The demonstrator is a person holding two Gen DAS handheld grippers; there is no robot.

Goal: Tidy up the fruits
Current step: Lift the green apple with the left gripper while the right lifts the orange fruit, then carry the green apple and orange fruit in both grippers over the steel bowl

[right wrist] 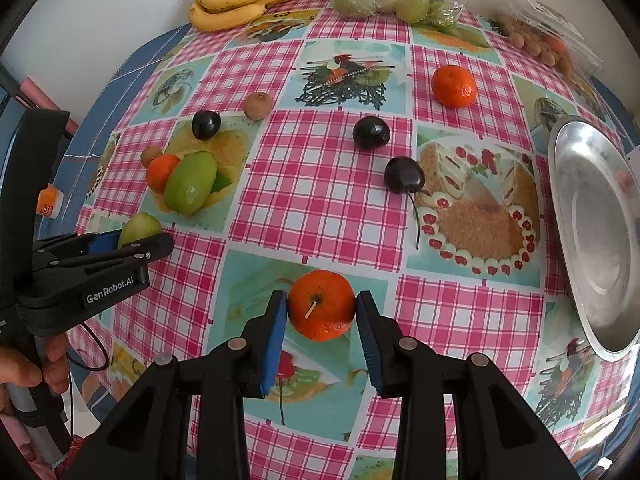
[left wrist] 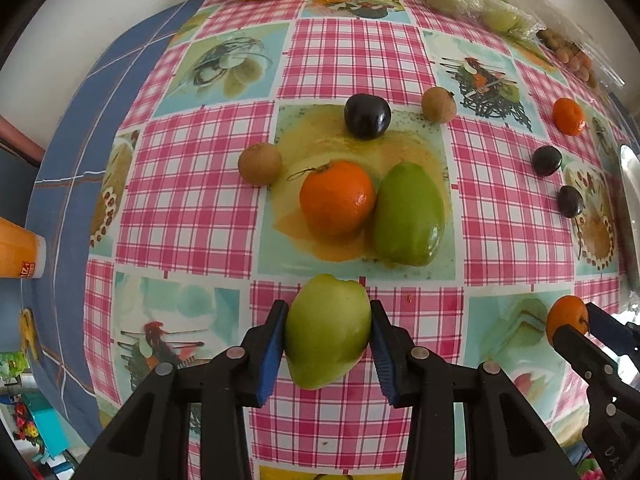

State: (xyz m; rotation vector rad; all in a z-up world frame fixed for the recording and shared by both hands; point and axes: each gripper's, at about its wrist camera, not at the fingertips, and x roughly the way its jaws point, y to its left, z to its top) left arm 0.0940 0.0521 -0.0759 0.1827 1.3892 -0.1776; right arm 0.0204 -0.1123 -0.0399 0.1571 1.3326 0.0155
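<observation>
My left gripper points down at the checked tablecloth, shut on a green oval fruit pressed between its blue pads. From the right wrist view the same gripper and fruit show at the left. My right gripper is shut on a mandarin, stem facing the camera. Loose on the cloth lie another green fruit touching a mandarin, a third mandarin, three dark cherries and two brown longans.
A metal plate sits at the table's right edge. Bananas, a clear pack of green fruits and a pack of longans line the back by the wall. A hand holds the left tool.
</observation>
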